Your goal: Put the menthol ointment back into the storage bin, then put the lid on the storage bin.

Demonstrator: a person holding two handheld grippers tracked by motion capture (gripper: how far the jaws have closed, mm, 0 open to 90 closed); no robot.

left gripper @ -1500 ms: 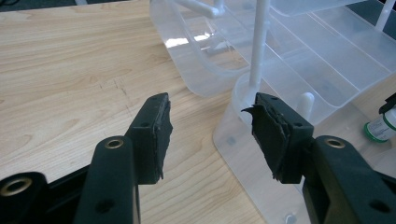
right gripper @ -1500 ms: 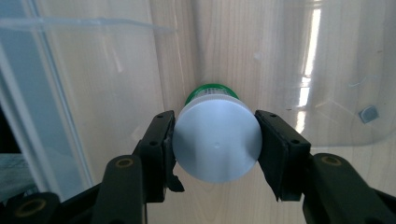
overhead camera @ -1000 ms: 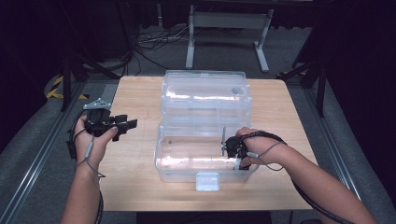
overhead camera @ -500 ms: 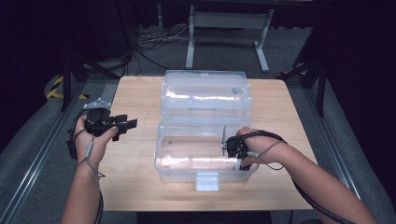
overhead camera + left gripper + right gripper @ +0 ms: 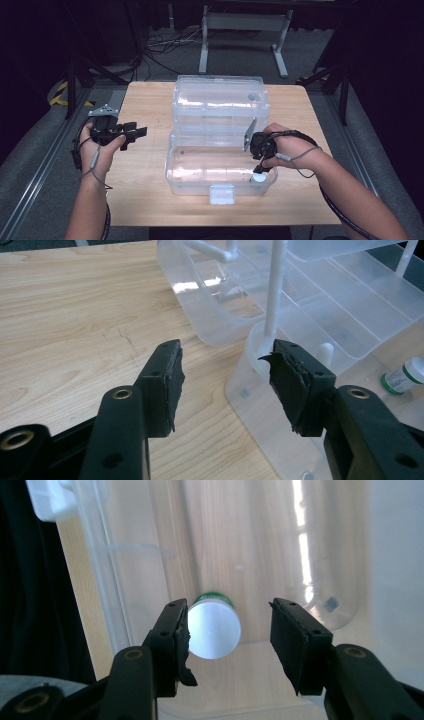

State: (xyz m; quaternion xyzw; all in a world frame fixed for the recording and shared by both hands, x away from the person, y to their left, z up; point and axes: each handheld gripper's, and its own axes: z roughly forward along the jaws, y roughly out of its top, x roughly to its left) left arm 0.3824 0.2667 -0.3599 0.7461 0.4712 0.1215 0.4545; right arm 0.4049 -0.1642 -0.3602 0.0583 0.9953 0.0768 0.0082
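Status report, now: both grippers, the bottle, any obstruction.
Right gripper open above the white-capped bottle, which stands in the clear box, ungripped. Left gripper open, empty, beside the box. Box walls close around.

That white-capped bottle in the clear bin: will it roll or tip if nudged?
The small bottle stands upright on the clear bin floor, so a nudge probably tips it. Round body: likely rolls once down. Looks light; smooth cap may slip between the right gripper pads.
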